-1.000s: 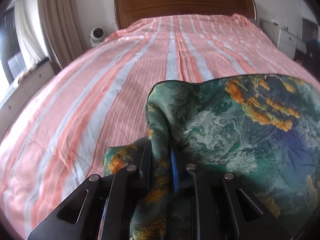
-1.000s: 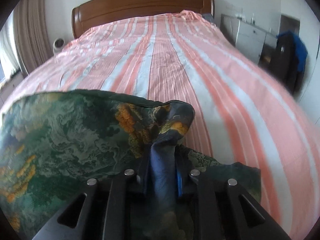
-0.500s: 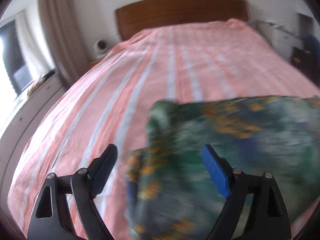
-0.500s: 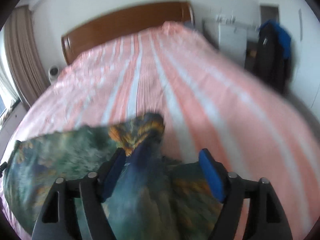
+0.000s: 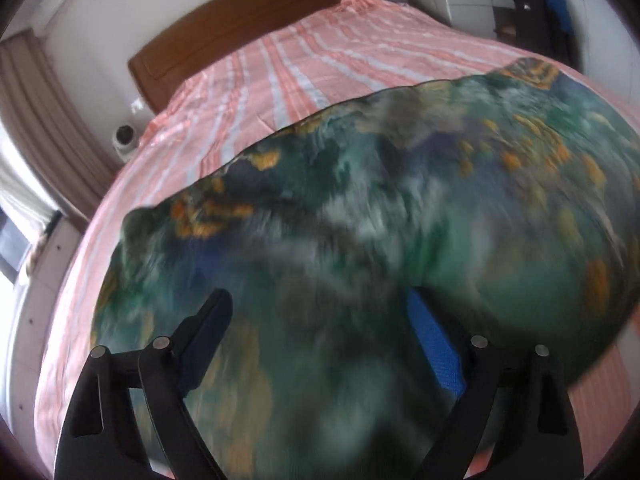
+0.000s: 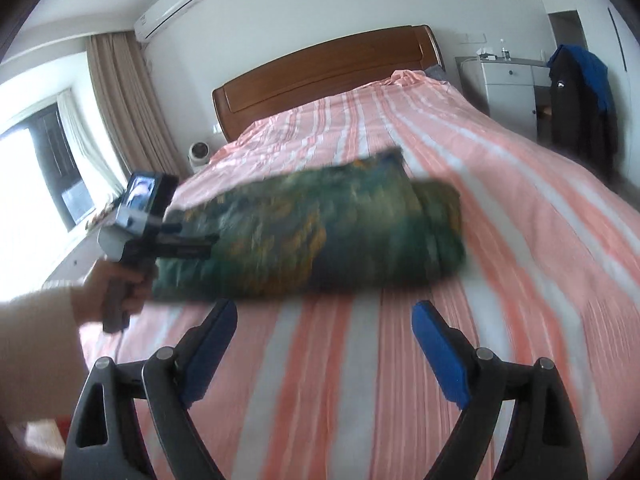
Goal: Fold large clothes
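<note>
In the left wrist view, the left gripper sits at 6 o'clock with its two black fingers spread wide apart, blue pads facing inward, and nothing pinched between them. Just beyond and under the fingers lies the green patterned garment, blurred, filling the frame from 7 o'clock round to 3 o'clock; whether the fingertips touch the cloth cannot be told. In the right wrist view, the right gripper is also at 6 o'clock, fingers wide apart and holding nothing, over bare striped bedspread. Past it, at the centre of that view, the garment lies as a folded bundle on the bed, apart from the right gripper's tips. At 9 o'clock the person's left hand grips the handle of the left gripper, whose fingers reach the near left end of the bundle. The pink and white striped bedspread runs on toward 12 o'clock to a brown wooden headboard. At 10 o'clock hang beige curtains beside a bright window, with an air conditioner on the wall at 11 o'clock. At 2 o'clock stands a white cabinet, and a dark jacket hangs just beside it.
</note>
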### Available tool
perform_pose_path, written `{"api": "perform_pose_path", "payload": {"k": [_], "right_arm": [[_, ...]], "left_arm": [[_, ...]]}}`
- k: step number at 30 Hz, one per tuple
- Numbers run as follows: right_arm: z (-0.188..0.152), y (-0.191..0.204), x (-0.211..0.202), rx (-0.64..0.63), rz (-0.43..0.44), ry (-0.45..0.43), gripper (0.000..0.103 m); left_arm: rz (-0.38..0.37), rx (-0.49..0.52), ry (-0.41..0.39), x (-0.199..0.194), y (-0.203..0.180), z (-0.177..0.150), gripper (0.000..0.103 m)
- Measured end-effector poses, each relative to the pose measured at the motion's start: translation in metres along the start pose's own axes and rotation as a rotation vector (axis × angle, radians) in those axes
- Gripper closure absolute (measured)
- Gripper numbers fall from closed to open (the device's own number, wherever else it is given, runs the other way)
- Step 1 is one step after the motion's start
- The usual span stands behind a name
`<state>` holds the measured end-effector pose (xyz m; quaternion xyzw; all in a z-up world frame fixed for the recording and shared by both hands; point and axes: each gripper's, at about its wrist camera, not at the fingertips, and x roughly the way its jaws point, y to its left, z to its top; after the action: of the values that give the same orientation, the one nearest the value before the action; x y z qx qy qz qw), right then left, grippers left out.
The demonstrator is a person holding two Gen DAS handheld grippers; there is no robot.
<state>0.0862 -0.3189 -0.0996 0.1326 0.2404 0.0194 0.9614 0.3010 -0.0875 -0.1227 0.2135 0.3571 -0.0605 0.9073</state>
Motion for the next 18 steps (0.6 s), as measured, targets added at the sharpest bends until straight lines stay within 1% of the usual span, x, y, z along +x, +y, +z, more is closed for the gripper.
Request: {"api": "perform_pose_path", "payload": {"k": [2,4,5,6,7,9,10,12,14,15,18], "right_arm": [[-0.028,-0.004,-0.012,0.01,-0.031,0.012,0.015],[-0.046,-0.009,-0.013,0.032,-0.058,0.028,0.014],[-0.052,-0.012,-0.009,0.043,-0.067,0.056,0.014],[-0.055,-0.014,-0.004,0.059,-0.069,0.089,0.014],[-0.054,-0.016,0.001,0.077,-0.062,0.102,0.014],[-0.051,-0.017,0.003,0.073,-0.07,0.086,0.014],[-0.05,-0.016,0.006,0.051,-0.09,0.083,0.014],[-0.052,-0.014,0.011,0.024,-0.102,0.089,0.014],[-0.052,-0.014,0.015,0.02,-0.099,0.106,0.014],[-0.053,-0.014,0.017,0.017,-0.095,0.112,0.014],[-0.058,-0.009,0.018,-0.019,-0.103,0.121,0.014]], "left_arm": [[-0.036,0.021,-0.005,-0.025,-0.003,-0.02,0.013],[-0.07,0.079,-0.004,-0.049,-0.016,-0.04,0.012],[-0.096,0.107,0.004,-0.059,-0.024,-0.048,0.011],[-0.138,0.133,0.019,-0.069,-0.034,-0.059,0.011],[-0.163,0.144,0.03,-0.077,-0.041,-0.067,0.011],[-0.216,0.152,0.046,-0.097,-0.053,-0.087,0.011],[-0.235,0.149,0.055,-0.105,-0.058,-0.095,0.011],[-0.266,0.124,0.06,-0.12,-0.064,-0.106,0.011],[-0.278,0.098,0.05,-0.128,-0.068,-0.108,0.01],[-0.271,0.084,0.033,-0.133,-0.071,-0.109,0.008],[-0.226,0.037,0.002,-0.127,-0.068,-0.104,0.006]]}}
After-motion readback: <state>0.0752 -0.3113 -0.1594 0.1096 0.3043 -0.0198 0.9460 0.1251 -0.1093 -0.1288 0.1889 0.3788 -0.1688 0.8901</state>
